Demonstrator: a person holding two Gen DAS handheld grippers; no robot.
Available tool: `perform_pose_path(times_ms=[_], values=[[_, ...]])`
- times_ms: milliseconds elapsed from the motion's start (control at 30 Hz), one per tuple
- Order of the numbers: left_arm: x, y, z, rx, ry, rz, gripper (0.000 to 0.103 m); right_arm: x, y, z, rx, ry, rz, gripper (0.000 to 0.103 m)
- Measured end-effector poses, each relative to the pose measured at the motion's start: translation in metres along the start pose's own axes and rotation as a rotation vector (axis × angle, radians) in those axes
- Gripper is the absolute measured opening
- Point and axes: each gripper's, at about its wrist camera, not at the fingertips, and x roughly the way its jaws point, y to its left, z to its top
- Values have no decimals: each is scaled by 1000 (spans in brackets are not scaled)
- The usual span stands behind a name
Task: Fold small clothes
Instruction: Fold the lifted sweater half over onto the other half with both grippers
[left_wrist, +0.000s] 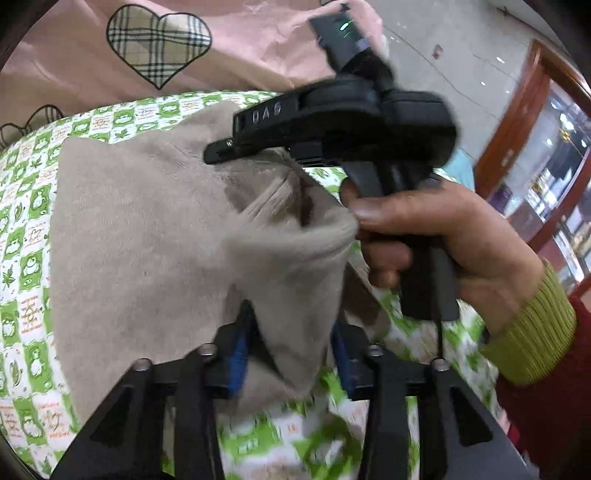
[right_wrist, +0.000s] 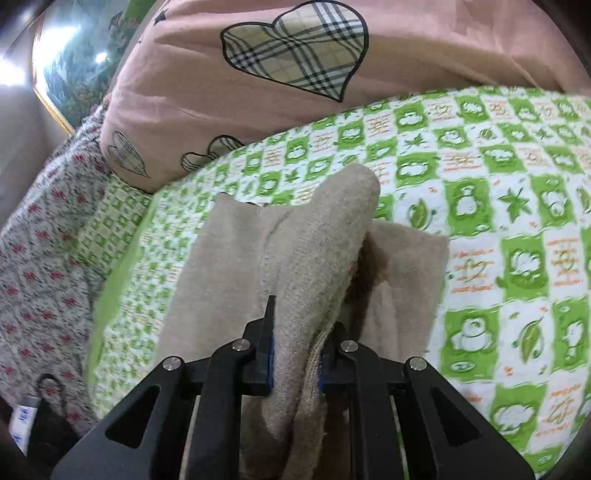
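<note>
Right gripper (right_wrist: 295, 354), lower centre of frame: clamped tight on soft beige knitted garment (right_wrist: 317, 251). Left gripper (left_wrist: 291, 343), lower centre: parted wide, beige fold hanging between blue pads (left_wrist: 238, 354), unpinched.

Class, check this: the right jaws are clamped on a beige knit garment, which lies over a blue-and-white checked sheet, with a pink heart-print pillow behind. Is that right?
One thing is wrong: the sheet is green-and-white checked, not blue-and-white, as the right wrist view shows. The rest holds: the right gripper has its jaws clamped on the beige garment, and the pink heart-print pillow sits behind.
</note>
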Motion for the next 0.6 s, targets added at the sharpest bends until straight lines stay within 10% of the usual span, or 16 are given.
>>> perform_pose_path(times_ms=[233, 367, 600], values=[[-48, 23, -19, -48, -28, 22, 67, -40, -19, -22, 65, -54, -133, 67], [-60, 66, -15, -166, -44, 46, 77, -62, -22, -38, 136, -90, -16, 87], [-38, 133, -8, -356, 35, 20, 78, -36, -17, -51, 232, -33, 98, 91]])
